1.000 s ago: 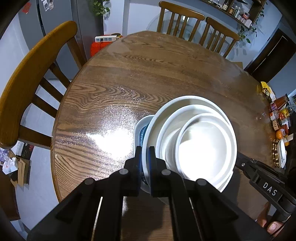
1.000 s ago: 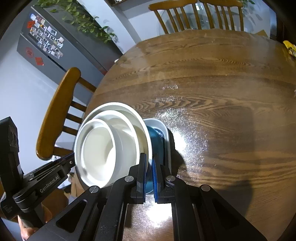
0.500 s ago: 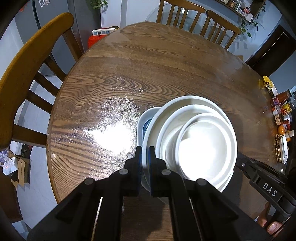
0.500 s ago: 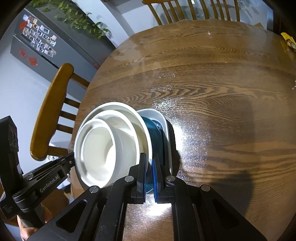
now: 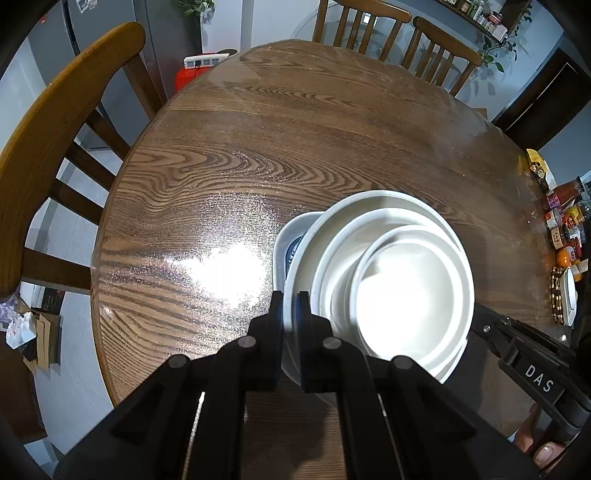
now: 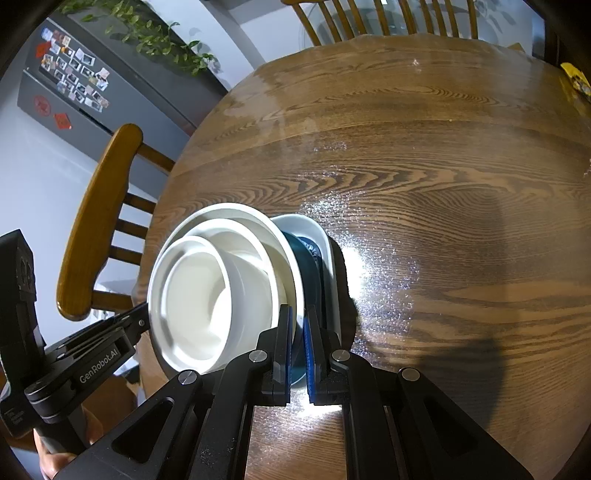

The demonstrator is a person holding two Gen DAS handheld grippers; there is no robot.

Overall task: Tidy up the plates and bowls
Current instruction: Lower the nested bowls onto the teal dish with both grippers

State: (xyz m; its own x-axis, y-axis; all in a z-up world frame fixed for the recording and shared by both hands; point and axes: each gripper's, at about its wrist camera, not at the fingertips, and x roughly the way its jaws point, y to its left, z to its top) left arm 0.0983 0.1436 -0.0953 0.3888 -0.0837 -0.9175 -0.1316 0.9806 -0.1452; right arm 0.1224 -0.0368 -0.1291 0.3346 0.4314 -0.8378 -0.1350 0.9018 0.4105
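A stack of white dishes hangs between my two grippers: a wide white plate carrying a white bowl with a smaller white bowl nested inside. My left gripper is shut on the plate's near rim. From the opposite side my right gripper is shut on the same plate's rim. Directly under the stack lie a dark blue plate and a white oval dish; whether the stack still rests on them I cannot tell.
The round wooden table spreads out beyond the stack. Wooden chairs stand at its left and far side. Sauce bottles and jars crowd the right edge. A person's fingers hold the right tool.
Both grips stay as they were. The oval dish and blue plate show slightly more from under the stack, and the table has slid a little in both views.
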